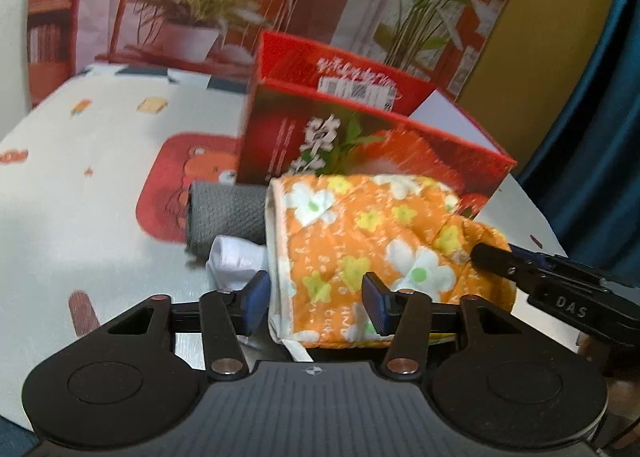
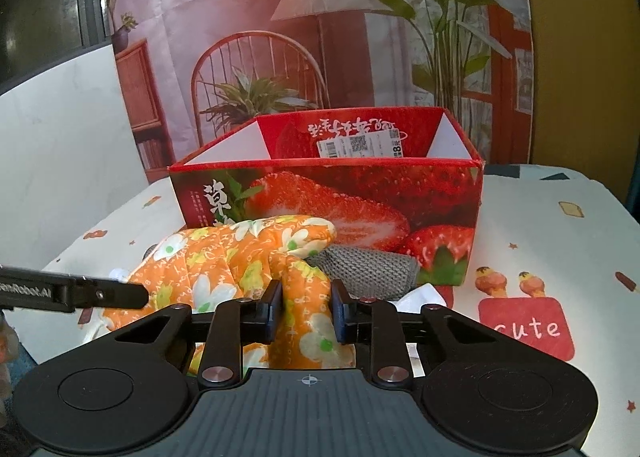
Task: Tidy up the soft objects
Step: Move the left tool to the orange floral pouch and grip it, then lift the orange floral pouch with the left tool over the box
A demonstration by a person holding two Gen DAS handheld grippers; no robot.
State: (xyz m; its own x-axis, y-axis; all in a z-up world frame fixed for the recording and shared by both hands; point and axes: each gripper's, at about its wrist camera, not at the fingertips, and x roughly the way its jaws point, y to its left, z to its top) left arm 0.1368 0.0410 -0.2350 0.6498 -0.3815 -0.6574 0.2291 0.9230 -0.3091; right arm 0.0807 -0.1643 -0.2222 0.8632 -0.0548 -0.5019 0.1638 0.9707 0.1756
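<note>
Evidently early: right hand-held gripper (image 2: pixel 306 311) pinches the orange mitt (image 2: pixel 240 257), left hand-held gripper (image 1: pixel 316 299) gapes astride its cuff; strawberry box (image 2: pixel 360 197) at frame centre looks empty.

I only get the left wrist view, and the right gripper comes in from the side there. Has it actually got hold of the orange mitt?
Observer: Yes. In the right wrist view the right gripper has its fingers pressed on a fold of the mitt, and fabric fills the gap between them.
Operator: Is the grey roll caught in that grip too?
Observer: No. The grey roll lies just beyond the fingers, against the front of the box. Only orange fabric sits between the pads.
</note>
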